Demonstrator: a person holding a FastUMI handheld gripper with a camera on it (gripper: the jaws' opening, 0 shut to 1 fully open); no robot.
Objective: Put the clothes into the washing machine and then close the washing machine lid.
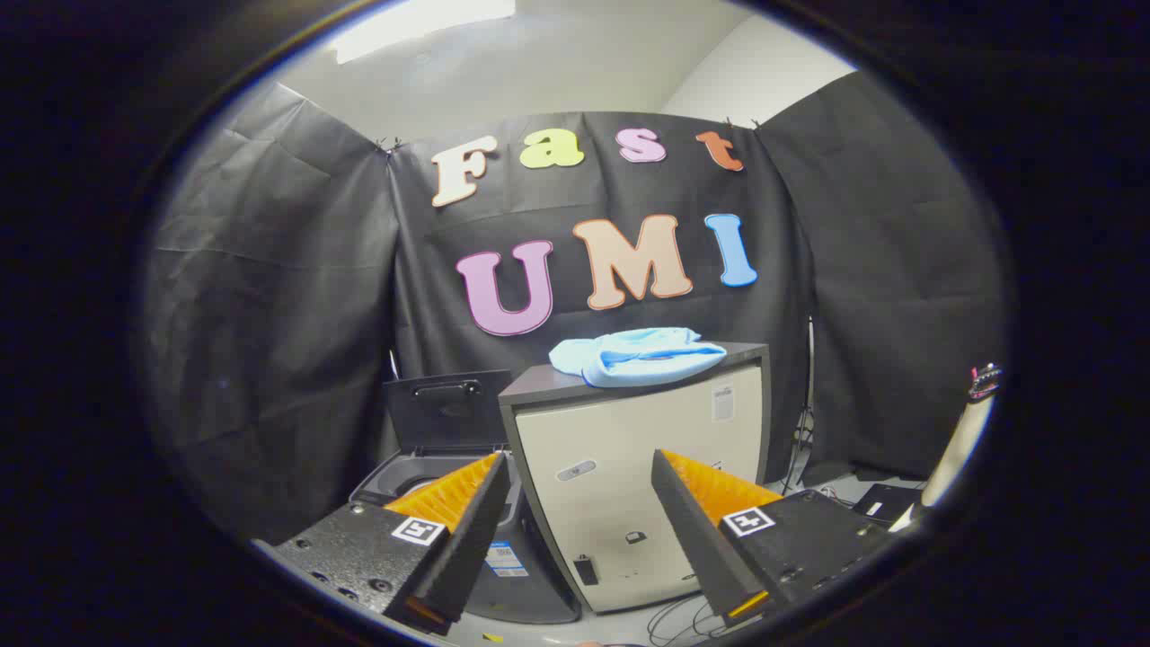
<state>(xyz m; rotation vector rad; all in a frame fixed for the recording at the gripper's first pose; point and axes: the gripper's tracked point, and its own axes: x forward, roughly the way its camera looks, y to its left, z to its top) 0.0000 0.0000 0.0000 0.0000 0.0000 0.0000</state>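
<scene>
A light blue garment [636,355] lies bunched on top of a cream cabinet [647,476] with a dark top, beyond my fingers and above them. Left of the cabinet stands a small dark washing machine [422,481] with its lid [446,412] raised upright; its drum opening is partly hidden behind my left finger. My gripper [575,494] is open, its fingers spread wide with nothing between them, well short of the cabinet front.
Black cloth walls close in the booth on all sides. Cables lie on the floor [683,615] at the cabinet's foot. A dark flat object [885,501] and a pale pole-like thing [957,449] stand to the right.
</scene>
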